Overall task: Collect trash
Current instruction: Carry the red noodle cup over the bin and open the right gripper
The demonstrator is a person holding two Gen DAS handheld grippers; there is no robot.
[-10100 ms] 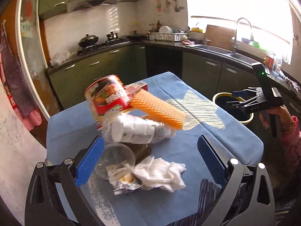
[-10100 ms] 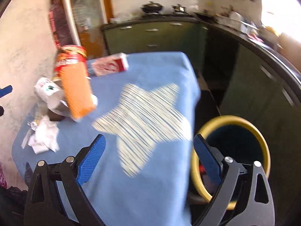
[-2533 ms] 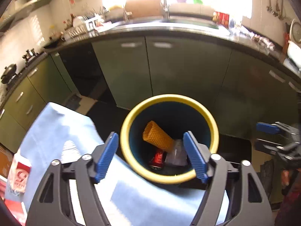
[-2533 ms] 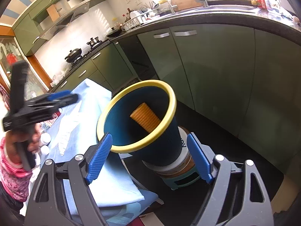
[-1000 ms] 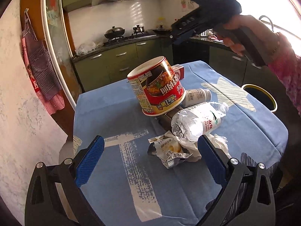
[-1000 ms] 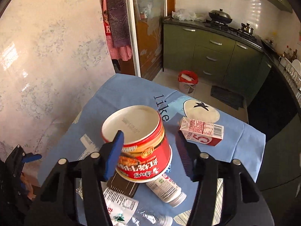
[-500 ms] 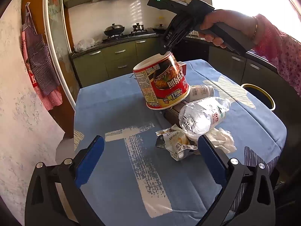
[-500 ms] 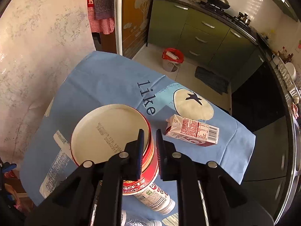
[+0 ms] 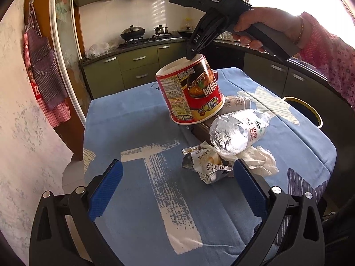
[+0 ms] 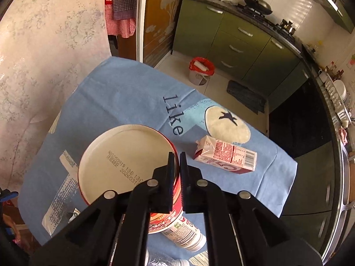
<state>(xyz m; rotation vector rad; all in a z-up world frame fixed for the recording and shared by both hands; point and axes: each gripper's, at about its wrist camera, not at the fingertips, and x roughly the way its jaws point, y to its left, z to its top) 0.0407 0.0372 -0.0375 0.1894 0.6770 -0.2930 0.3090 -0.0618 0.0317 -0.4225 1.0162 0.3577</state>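
Right gripper pinching noodle cup rim; left gripper idling with fingers spread.

Left gripper [image 9: 175,190] is hovering agape over the blue tablecloth [image 9: 133,119]. The red upside-down paper noodle cup [image 9: 190,93], tilted, is being clamped at its base rim by the right gripper [image 10: 176,173]; a crushed clear plastic bottle [image 9: 239,130] is lying just beside it.

We look down past the right gripper [image 10: 176,173], whose black fingers [image 10: 169,177] are pinched close together on the raised bottom rim of the upturned red noodle cup [image 10: 126,161], one finger inside the rim and one outside. The cup stands tilted on the blue-clothed desk [image 10: 124,97], its white base printed with a date code and its lower edge overlapping a small white bottle [image 10: 184,232] lying on its side. Just to the right of the fingers a pink milk carton [image 10: 226,157] lies flat, apart from the cup, and on the floor beyond the desk stands a bin lined with a red bag [image 10: 200,69].
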